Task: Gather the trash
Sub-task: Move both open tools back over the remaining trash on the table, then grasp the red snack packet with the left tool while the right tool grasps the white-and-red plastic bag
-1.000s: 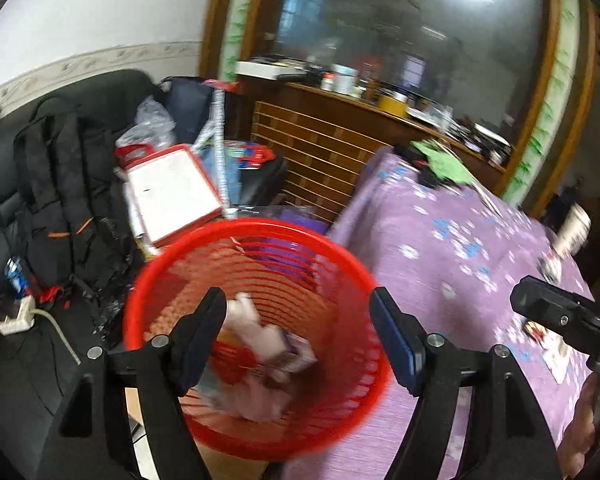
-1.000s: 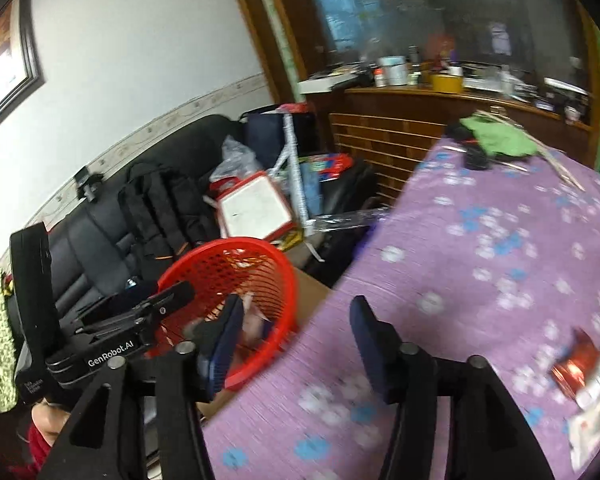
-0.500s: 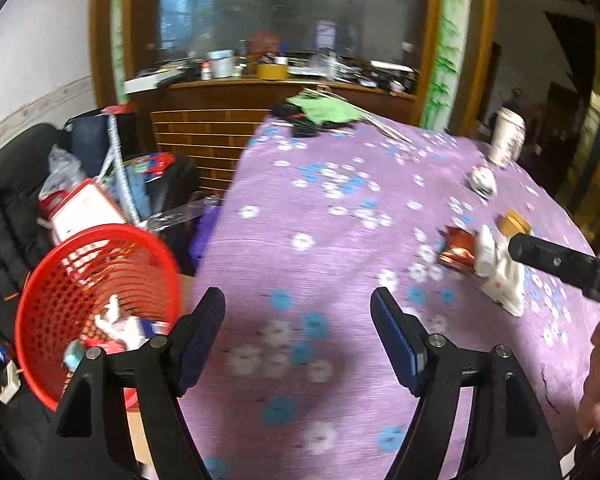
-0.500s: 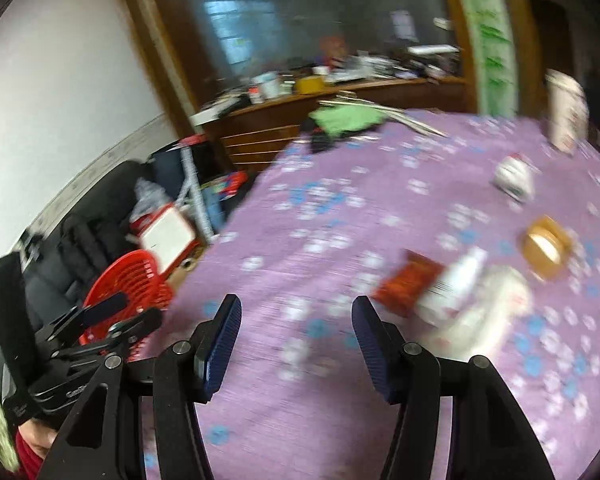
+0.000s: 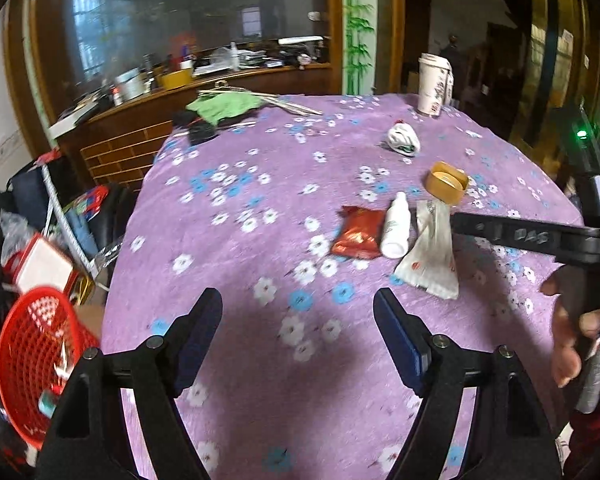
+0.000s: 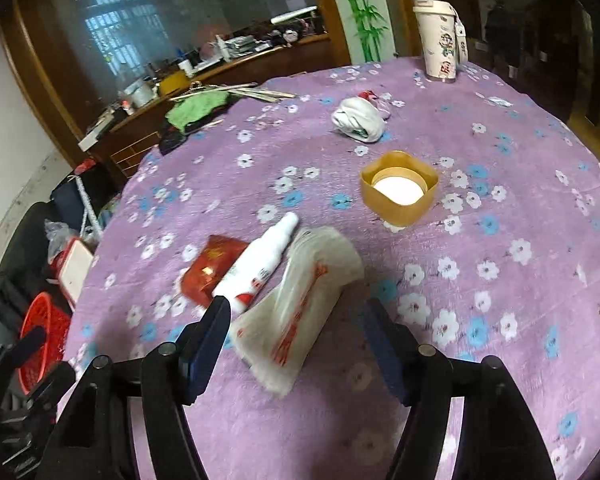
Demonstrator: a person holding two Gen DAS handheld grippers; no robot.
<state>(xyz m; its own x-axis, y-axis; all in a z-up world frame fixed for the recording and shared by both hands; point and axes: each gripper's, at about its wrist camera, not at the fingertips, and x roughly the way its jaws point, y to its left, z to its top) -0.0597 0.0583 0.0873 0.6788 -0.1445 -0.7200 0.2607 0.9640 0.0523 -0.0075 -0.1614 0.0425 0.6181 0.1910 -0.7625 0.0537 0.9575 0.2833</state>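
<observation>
Right gripper (image 6: 296,344) hangs wide open and empty over the white plastic wrapper (image 6: 300,300). The left gripper (image 5: 298,340) is likewise spread, holding nothing. Beside the wrapper lie a white bottle (image 6: 260,264) and red packet (image 6: 210,268). The red basket (image 5: 36,364) already holds some scraps; plenty remains.

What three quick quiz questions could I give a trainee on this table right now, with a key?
1. True or false: the right gripper is shut on the white plastic wrapper.
2. Which item lies between the red foil packet and the wrapper? A) the white bottle B) the yellow cap C) the tall paper cup
3. Fill in: the red basket sits off the table's ____ edge in the left wrist view.

Key: 1 false, its jaws are open with the wrapper between and ahead of the tips; 2 A; 3 left.
</observation>
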